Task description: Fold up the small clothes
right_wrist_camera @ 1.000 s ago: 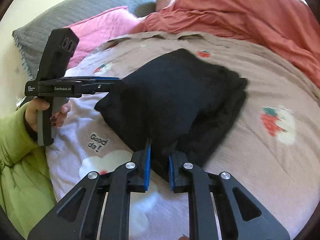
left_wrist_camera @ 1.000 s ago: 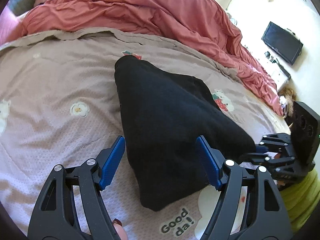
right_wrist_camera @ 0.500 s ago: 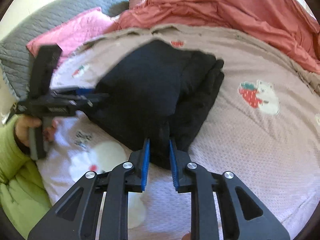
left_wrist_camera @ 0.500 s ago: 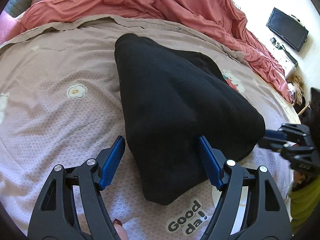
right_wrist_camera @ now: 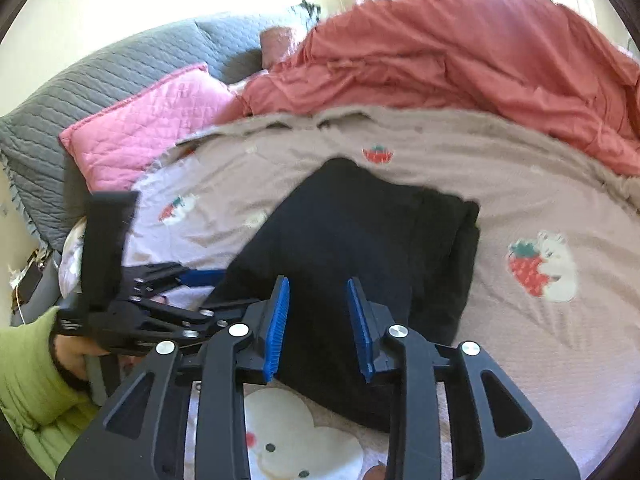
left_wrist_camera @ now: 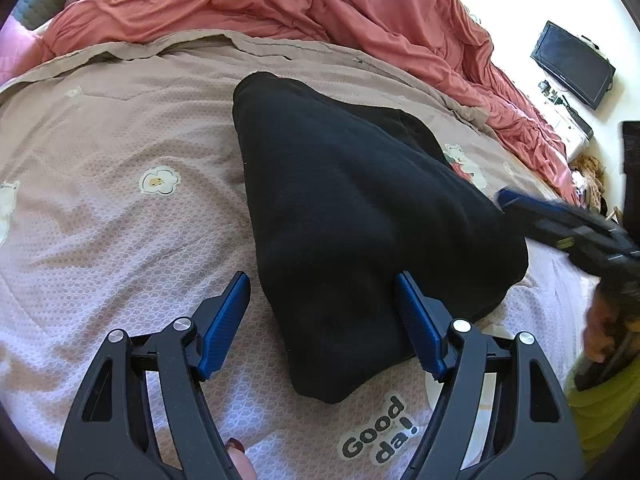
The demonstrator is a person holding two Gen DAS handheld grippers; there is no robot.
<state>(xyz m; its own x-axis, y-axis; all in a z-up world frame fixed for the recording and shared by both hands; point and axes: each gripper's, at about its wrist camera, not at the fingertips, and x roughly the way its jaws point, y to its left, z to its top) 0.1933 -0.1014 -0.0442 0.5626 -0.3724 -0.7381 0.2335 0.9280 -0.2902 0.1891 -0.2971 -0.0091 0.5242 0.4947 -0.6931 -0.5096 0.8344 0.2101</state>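
A black garment (left_wrist_camera: 352, 208) lies folded in a thick bundle on the mauve printed bedspread (left_wrist_camera: 120, 152). My left gripper (left_wrist_camera: 324, 320) is open, its blue pads on either side of the bundle's near corner, not pinching it. My right gripper (right_wrist_camera: 320, 320) is open just above the garment's (right_wrist_camera: 360, 240) near edge and holds nothing. The right gripper also shows blurred at the right of the left wrist view (left_wrist_camera: 560, 224). The left gripper shows at the left of the right wrist view (right_wrist_camera: 160, 300).
A rumpled coral duvet (left_wrist_camera: 320, 8) is heaped along the far side of the bed. A pink pillow (right_wrist_camera: 148, 120) and a grey quilted headboard (right_wrist_camera: 80, 92) stand at the left. A dark screen (left_wrist_camera: 572, 64) hangs on the far wall.
My right gripper has opened and let go of the garment's edge, then lifted back. The garment has settled flat. My left gripper has stayed open by the near corner.
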